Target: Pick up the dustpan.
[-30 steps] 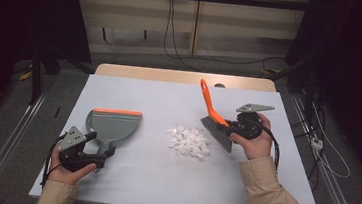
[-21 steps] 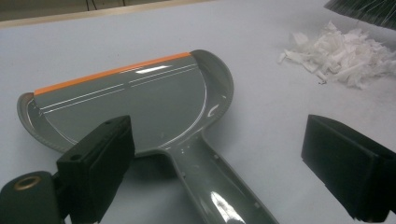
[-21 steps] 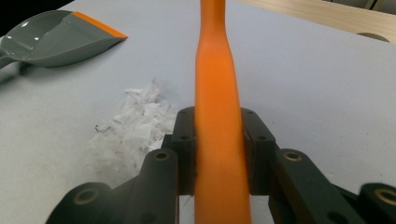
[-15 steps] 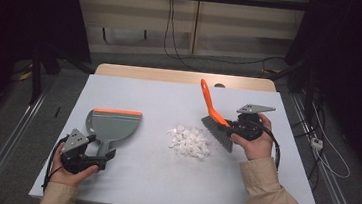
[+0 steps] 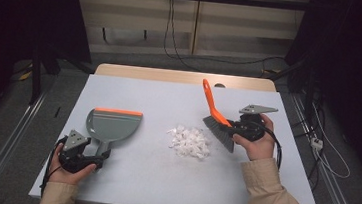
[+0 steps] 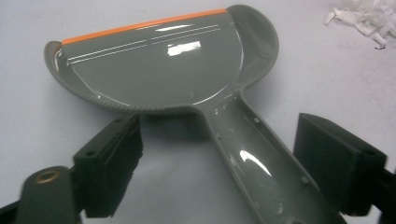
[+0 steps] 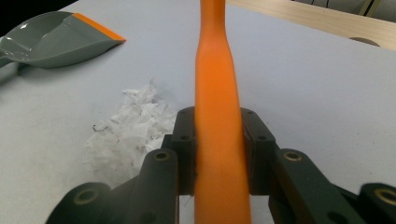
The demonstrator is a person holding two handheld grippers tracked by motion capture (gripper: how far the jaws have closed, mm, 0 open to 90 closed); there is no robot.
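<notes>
A grey dustpan with an orange lip lies flat on the table's left side. Its handle runs back between the jaws of my left gripper. Those jaws have just been closing but stand open: the left pad is well clear of the handle. My right gripper is shut on the orange handle of a hand brush, whose dark bristles rest on the table just right of a pile of white paper scraps.
The pale table has bare surface between dustpan and scraps. A wooden strip borders its far edge. Cables trail over the floor behind and to the right. Metal rails run along both sides.
</notes>
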